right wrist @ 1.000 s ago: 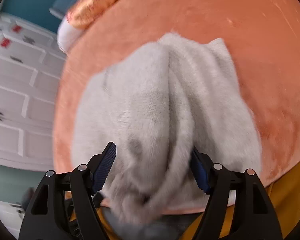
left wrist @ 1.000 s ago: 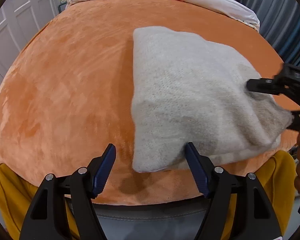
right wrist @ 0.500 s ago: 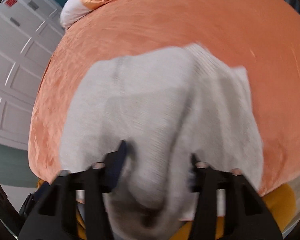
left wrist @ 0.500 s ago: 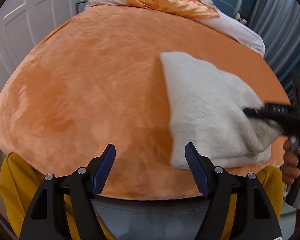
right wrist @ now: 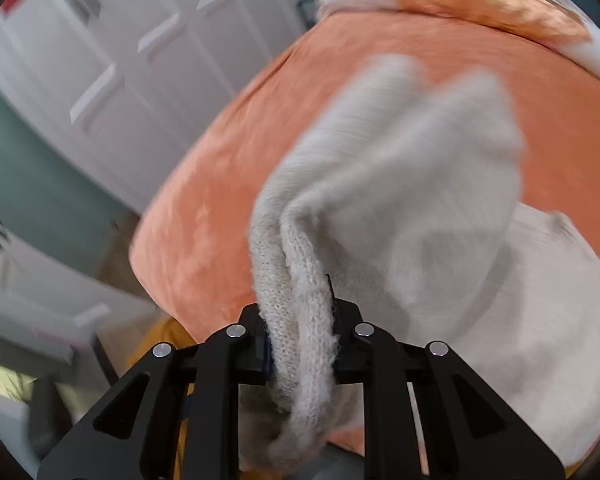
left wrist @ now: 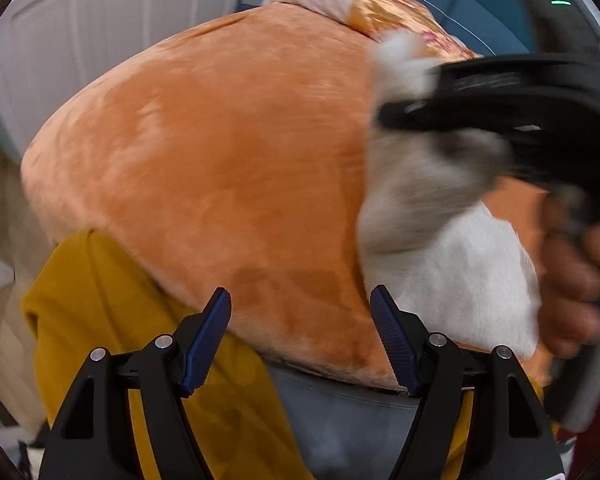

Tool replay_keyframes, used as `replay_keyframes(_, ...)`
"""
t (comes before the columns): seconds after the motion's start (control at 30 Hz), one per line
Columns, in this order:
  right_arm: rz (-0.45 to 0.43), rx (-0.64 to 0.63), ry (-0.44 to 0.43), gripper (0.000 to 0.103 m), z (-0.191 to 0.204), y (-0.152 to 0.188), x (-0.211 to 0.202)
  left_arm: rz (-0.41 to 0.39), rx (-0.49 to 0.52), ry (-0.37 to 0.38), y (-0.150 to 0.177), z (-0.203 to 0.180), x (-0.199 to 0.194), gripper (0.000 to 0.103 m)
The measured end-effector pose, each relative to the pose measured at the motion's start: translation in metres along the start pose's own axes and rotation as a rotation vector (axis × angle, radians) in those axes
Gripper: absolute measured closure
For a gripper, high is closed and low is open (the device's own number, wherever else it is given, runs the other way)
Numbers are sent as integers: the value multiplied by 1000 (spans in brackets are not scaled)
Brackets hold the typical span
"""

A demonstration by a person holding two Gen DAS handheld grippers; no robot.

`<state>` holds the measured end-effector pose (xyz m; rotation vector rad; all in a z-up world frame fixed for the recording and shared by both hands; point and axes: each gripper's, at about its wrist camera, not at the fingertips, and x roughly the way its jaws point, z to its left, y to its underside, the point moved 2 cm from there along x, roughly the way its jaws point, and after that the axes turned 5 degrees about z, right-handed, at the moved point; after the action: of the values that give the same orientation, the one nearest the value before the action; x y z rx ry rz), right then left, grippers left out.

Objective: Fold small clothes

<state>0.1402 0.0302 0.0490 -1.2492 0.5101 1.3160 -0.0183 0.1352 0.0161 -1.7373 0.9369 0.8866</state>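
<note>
Because your right gripper [right wrist: 300, 344], its jaws just closed, pinches the sweater's [right wrist: 400, 168] bunched near edge to carry it over the rest on the orange bed [left wrist: 220, 152], your left gripper [left wrist: 300, 336] hangs spread and empty at the bed's near edge.

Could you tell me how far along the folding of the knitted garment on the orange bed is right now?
Partly done: the beige knitted garment already lies doubled on the orange bed cover. In hand: the right gripper, whose jaws have just been closing, pinches a bunched edge and holds it raised above the rest. The left gripper is open and empty. Left: laying that edge down and flattening the fold.
</note>
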Motion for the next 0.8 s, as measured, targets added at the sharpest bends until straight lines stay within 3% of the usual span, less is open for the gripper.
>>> replay_keyframes(0.1, 9, 48, -34, 87, -7, -1, 0, -19, -20, 5, 1, 6, -9, 33)
replay_keyframes(0.17, -89, 98, -103, 87, -27, 1, -43, -31, -13, 19, -2, 2, -13, 33)
replay_keyframes(0.27, -247, 232, -178, 87, -94, 24, -120, -30, 25, 62, -13, -14, -10, 33)
replay_keyframes(0.33, -306, 334, -145, 87, -151, 55, -154, -29, 72, 102, -18, -38, -7, 33)
replay_keyframes(0.37, -312, 401, -81, 87, -188, 80, -163, -27, 91, 117, -19, -49, -6, 33)
replay_keyframes(0.47, -198, 603, 48, 87, -279, 148, -137, -7, 198, 180, -19, -105, 6, 33)
replay_keyframes(0.53, -111, 683, 115, 87, -311, 184, -109, 13, 256, 202, -15, -140, 16, 33)
replay_keyframes(0.67, -192, 725, 22, 85, -320, 212, -103, 39, 360, 194, -4, -199, 37, 33)
replay_keyframes(0.8, -240, 715, 36, 77, -318, 218, -125, 50, 446, 102, 8, -233, 68, 33)
